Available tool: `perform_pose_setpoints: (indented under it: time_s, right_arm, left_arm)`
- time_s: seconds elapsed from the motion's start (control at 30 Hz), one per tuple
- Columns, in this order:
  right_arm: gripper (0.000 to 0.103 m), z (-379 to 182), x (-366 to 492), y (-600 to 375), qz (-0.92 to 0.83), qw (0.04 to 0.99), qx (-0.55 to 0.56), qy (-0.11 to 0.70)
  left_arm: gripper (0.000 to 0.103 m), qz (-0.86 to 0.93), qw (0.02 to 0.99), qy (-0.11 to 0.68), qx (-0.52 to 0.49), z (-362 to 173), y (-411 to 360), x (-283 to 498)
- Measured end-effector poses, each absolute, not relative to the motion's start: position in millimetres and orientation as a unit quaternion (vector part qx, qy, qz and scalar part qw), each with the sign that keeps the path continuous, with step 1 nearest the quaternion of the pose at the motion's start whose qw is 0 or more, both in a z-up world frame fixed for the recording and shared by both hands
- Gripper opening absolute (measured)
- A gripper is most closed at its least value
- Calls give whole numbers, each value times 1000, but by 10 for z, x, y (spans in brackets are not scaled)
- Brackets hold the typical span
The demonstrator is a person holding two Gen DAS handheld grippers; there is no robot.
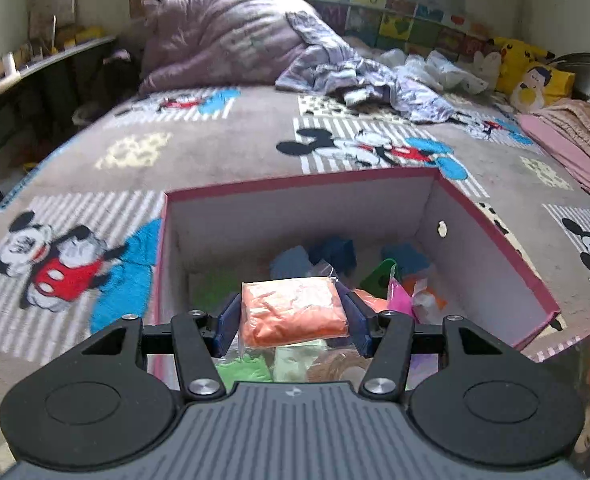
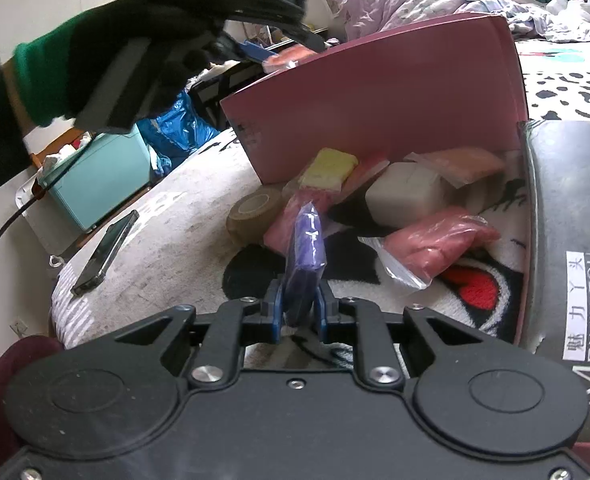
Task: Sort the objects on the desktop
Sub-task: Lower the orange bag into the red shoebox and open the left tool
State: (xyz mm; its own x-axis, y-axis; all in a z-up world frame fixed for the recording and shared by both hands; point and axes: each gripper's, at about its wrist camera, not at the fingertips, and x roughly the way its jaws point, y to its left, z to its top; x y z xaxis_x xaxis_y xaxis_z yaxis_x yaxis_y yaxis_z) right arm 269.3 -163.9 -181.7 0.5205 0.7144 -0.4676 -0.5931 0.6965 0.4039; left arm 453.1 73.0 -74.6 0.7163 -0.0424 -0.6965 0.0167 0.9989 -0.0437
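My left gripper [image 1: 293, 312] is shut on an orange clay packet [image 1: 293, 310] and hangs over the open pink box [image 1: 495, 236], which holds several coloured packets. In the right wrist view the same left gripper [image 2: 261, 54], held by a black-gloved hand [image 2: 135, 48], shows above the pink box's wall [image 2: 375, 92] with the orange packet [image 2: 285, 60]. My right gripper [image 2: 300, 304] is shut on a purple packet [image 2: 307, 256], upright above the bed cover. Ahead of it lie a yellow packet [image 2: 329, 168], pink packets [image 2: 435, 244], a tan tape roll [image 2: 251, 212] and a white block [image 2: 405, 194].
A phone [image 2: 105, 254] lies at the bed's left edge. A grey box lid [image 2: 575, 260] stands to the right of the pile. Crumpled bedding [image 1: 235, 36] and plush toys [image 1: 531, 72] sit at the far end of the bed. A teal bin [image 2: 103, 176] stands beside the bed.
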Motion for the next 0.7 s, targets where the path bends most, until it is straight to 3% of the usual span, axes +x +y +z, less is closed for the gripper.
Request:
perform_pose_setpoints:
  time_s: [0.7]
  right_arm:
    - [16, -1830, 2696, -1647, 381, 866, 92, 311]
  left_arm:
    - [59, 8, 883, 466, -49, -1083, 754, 4991]
